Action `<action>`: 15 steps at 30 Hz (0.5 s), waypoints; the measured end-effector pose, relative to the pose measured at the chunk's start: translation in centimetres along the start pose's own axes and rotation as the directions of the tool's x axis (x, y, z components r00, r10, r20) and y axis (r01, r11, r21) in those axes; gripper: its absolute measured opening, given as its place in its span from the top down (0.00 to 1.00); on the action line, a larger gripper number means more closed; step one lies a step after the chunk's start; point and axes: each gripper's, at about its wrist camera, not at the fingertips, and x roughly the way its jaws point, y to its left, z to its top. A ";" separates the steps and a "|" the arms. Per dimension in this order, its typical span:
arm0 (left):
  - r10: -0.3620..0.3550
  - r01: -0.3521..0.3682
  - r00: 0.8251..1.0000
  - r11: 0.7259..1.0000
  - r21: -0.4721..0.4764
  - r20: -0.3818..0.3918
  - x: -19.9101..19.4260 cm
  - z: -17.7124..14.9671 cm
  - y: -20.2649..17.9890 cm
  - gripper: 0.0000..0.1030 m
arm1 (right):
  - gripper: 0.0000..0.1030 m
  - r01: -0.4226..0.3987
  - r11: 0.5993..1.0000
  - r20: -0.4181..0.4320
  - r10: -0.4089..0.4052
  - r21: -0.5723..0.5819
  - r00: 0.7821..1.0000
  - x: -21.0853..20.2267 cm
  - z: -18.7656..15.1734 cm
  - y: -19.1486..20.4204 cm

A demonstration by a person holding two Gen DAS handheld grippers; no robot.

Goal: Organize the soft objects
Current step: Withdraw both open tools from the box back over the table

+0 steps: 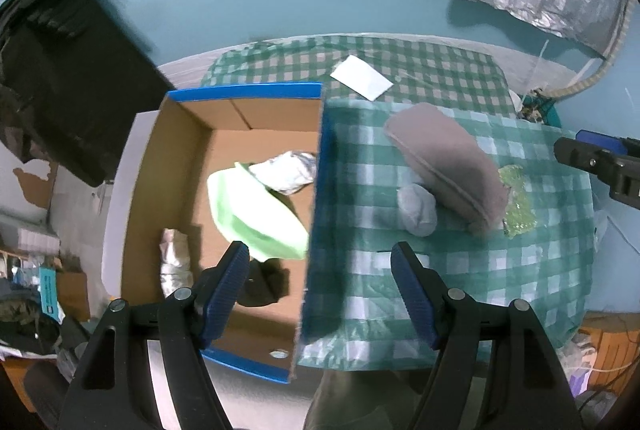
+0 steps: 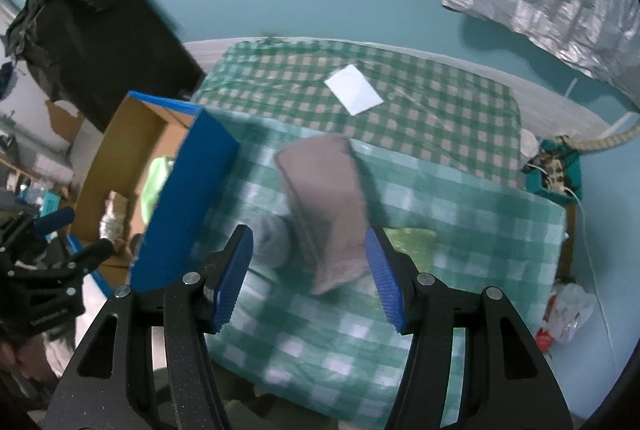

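grey pillow (image 1: 444,166) beside box (image 1: 320,230) edge, checked cloth (image 1: 460,270) bare nearer; left hand-held gripper (image 1: 320,294) wide, right hand-held gripper (image 2: 310,278) open, both empty

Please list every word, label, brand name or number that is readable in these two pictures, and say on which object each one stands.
No text can be read.
White card on the checked cloth: blank.
Teal box at the left edge: print too blurred to read.
Left gripper body: raised lettering, too small to read.

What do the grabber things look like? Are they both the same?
Yes, they match. The left gripper and the right gripper each have two chunky black fingers with cut-out slots and round silver pins. At the tips sit blue pads with ridges like tiny teeth. No cables or sleeves show.
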 end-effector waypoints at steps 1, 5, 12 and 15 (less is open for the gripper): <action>-0.003 0.003 1.000 1.000 0.005 -0.003 0.2 0.1 -0.4 0.28 | 0.44 0.008 1.000 -0.002 -0.008 0.004 1.000 0.0 -0.1 -0.6; -0.014 0.015 1.000 0.999 0.029 -0.016 0.8 0.3 -1.8 0.27 | 0.44 0.038 0.999 -0.015 -0.038 0.024 0.999 0.1 -0.8 -3.1; -0.029 0.032 0.999 0.997 0.064 -0.044 2.4 0.8 -4.3 0.27 | 0.44 0.073 0.995 -0.052 -0.069 0.071 0.996 1.3 -2.1 -7.1; -0.026 0.029 0.998 0.997 0.071 -0.052 3.2 1.0 -5.0 0.27 | 0.44 0.081 0.993 -0.072 -0.075 0.084 0.995 2.2 -2.6 -8.2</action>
